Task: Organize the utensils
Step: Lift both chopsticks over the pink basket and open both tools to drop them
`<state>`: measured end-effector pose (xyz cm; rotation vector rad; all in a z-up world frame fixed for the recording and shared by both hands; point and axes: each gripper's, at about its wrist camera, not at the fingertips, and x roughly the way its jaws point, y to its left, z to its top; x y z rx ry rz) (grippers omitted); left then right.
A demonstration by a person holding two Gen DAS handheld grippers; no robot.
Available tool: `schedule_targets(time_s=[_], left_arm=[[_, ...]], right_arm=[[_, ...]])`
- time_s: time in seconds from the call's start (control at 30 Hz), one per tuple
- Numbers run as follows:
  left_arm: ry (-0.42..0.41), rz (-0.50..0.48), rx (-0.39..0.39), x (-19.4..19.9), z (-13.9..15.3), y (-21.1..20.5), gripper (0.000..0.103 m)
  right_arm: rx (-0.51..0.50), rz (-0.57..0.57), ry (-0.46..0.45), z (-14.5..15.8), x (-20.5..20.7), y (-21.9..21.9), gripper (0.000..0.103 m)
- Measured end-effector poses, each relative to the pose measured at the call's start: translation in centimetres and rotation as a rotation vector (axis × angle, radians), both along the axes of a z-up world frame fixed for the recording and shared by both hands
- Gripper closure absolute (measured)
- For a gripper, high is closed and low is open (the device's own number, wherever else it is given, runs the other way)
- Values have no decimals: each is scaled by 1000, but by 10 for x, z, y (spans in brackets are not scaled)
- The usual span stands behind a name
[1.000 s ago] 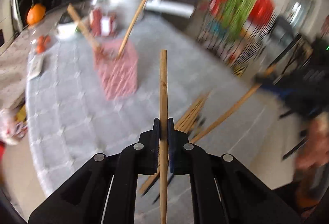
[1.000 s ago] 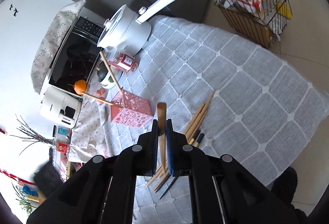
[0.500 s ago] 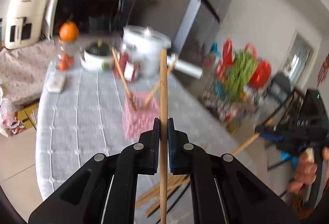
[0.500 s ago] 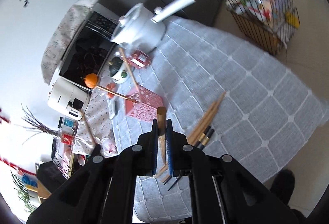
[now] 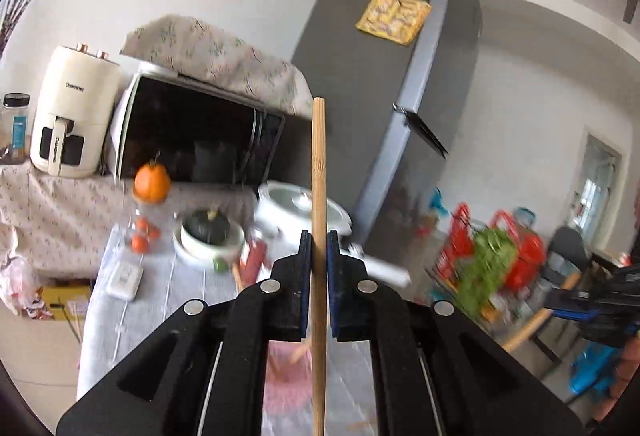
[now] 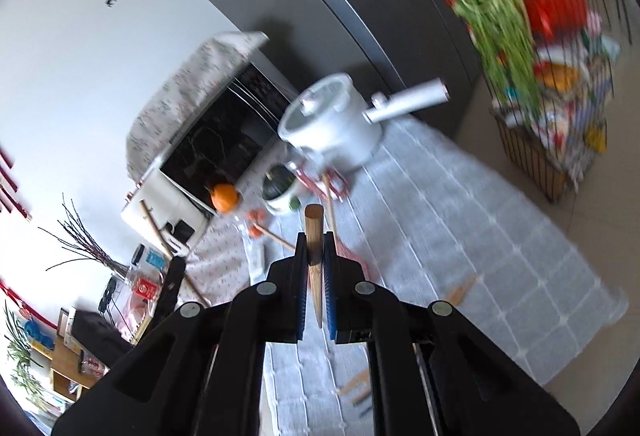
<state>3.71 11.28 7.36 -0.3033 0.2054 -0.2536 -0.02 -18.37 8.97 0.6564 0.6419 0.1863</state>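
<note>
My left gripper (image 5: pixel 319 252) is shut on a long bamboo chopstick (image 5: pixel 319 171) that stands upright, high above the table. The pink mesh holder (image 5: pixel 286 376) shows just below it, mostly hidden by the gripper. My right gripper (image 6: pixel 315 256) is shut on another bamboo chopstick (image 6: pixel 313 224), seen end on. In the right wrist view the pink holder (image 6: pixel 352 256) peeks out beside the jaws, with two sticks (image 6: pixel 330 199) leaning out of it. Loose chopsticks (image 6: pixel 460 294) lie on the grey quilted tablecloth (image 6: pixel 460 220).
A white pot with a long handle (image 6: pixel 340 123), a bowl with a dark squash (image 5: pixel 210 232), small oranges (image 5: pixel 140 236) and a white remote (image 5: pixel 125 278) sit at the table's far end. A microwave (image 5: pixel 200 139), air fryer (image 5: pixel 72 115), fridge (image 5: pixel 400 75) and wire rack (image 6: pixel 552 115) stand beyond.
Both grippers have lifted and tilted up with their chopsticks. The left view has swung from the table top up to the wall and fridge; the holder has slipped beneath its jaws.
</note>
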Motion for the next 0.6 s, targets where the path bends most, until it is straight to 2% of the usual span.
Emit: schedule_targets(time_s=[0.1, 0.2, 0.47, 0.5, 0.53, 0.6], left_arm=[[-22, 42, -12, 25, -5, -6, 97], [-3, 56, -33, 54, -19, -9, 97], [18, 77, 10, 96, -61, -24, 96], [27, 76, 15, 96, -67, -25, 91], [33, 77, 21, 95, -71, -24, 78], [41, 77, 18, 90, -71, -20, 74]], right_arm=[[-25, 0, -28, 8, 16, 6, 95], [-47, 2, -41, 7, 39, 11, 95], [-73, -1, -27, -18, 91, 18, 95], [-78, -2, -26, -21, 95, 19, 95], [-86, -2, -27, -23, 99, 20, 95], [-105, -4, -25, -27, 105, 24, 95]])
